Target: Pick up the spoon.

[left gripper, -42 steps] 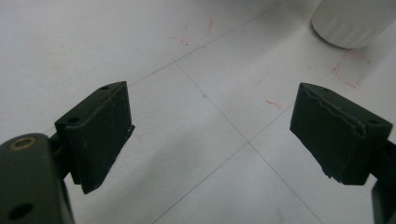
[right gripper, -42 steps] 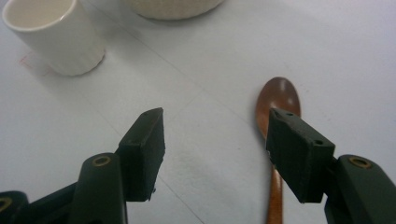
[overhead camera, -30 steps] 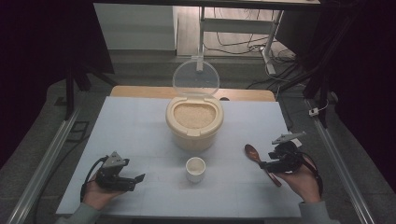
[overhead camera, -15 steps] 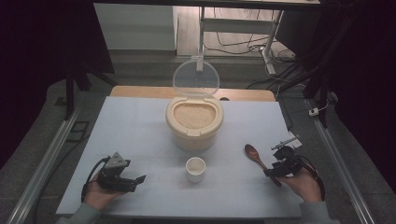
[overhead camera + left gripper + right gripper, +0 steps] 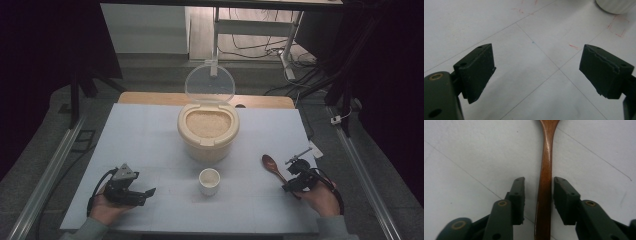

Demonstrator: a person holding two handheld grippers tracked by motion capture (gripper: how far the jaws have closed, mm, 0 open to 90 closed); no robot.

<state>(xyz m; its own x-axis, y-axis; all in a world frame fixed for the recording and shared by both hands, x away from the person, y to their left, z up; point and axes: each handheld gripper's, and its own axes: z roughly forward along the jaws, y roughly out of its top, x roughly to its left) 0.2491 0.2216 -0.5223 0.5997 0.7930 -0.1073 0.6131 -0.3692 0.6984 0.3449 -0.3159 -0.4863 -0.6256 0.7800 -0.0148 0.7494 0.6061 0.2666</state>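
Observation:
A brown wooden spoon (image 5: 272, 165) lies on the table to the right, bowl pointing away from me. My right gripper (image 5: 292, 184) sits low over its handle. In the right gripper view, the spoon handle (image 5: 545, 180) runs between the jaws of the right gripper (image 5: 539, 181), which stand slightly open: a small gap on the left, almost touching on the right. My left gripper (image 5: 142, 192) rests at the near left, wide open over bare table (image 5: 537, 57). A small white cup (image 5: 209, 181) stands between the two grippers.
A cream rice container (image 5: 207, 127) full of grains stands mid-table, with its clear lid (image 5: 210, 82) raised behind it. The white cup's edge (image 5: 616, 6) is at the top right of the left gripper view. Thin lines and red marks cross the white table (image 5: 150, 135).
My right gripper has come down and toward me, settling around the spoon's handle. The left gripper has barely moved.

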